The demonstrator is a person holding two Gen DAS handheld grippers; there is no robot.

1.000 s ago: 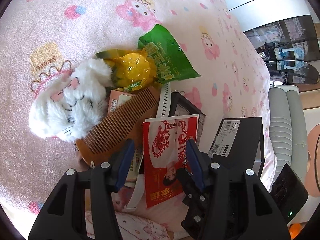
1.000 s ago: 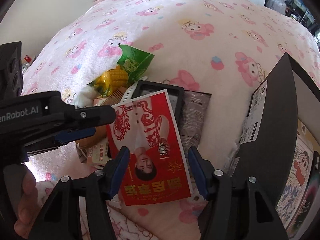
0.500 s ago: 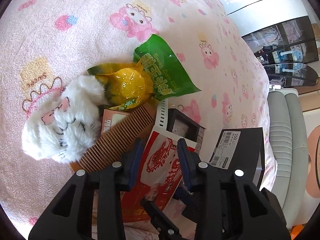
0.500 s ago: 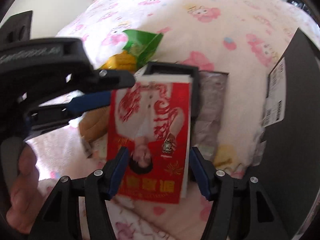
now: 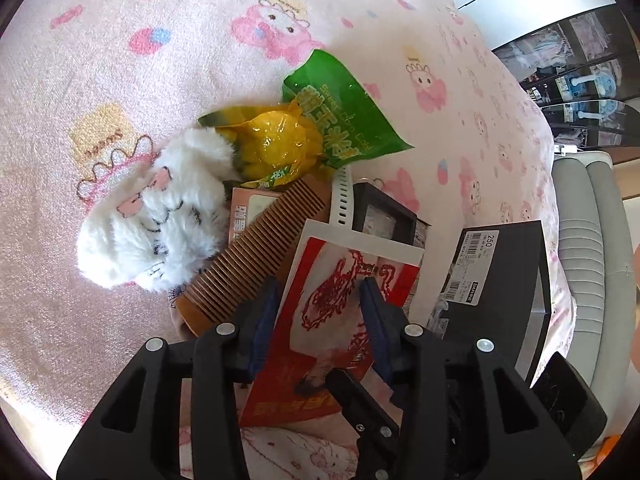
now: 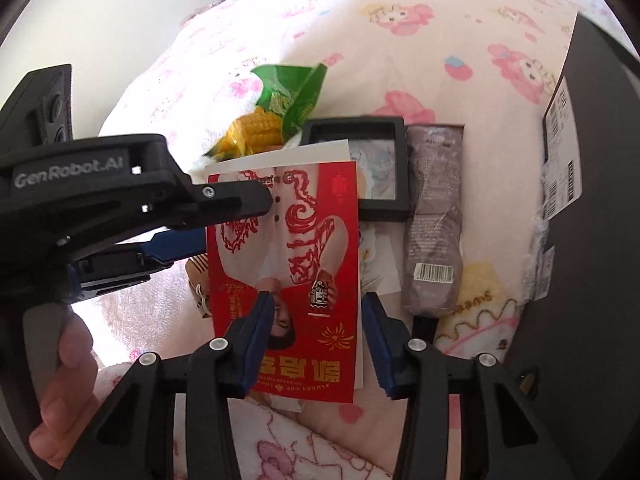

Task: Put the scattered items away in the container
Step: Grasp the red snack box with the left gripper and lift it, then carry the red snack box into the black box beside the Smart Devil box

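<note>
The "GenRobot.AI" left gripper (image 6: 240,216), opening, and the right gripper (image 6: 316,316), closing, both straddle the red "LUCKY CUP" card (image 6: 296,248) on the pink cartoon blanket (image 6: 400,60), neither visibly pinching it

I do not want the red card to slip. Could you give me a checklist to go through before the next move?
1. Red card lies between the jaws of the right hand-held gripper, which are closing: ok.
2. Right pads press on the card: not ok; the pad on the box side looks clear of its edge.
3. Left hand-held gripper holds the card: cannot tell; the card is between its jaws, which are opening.
4. No other item lies on top of the card: ok.
5. Black box stands close beside the pile: ok.
6. Room inside the box: cannot tell.
</note>
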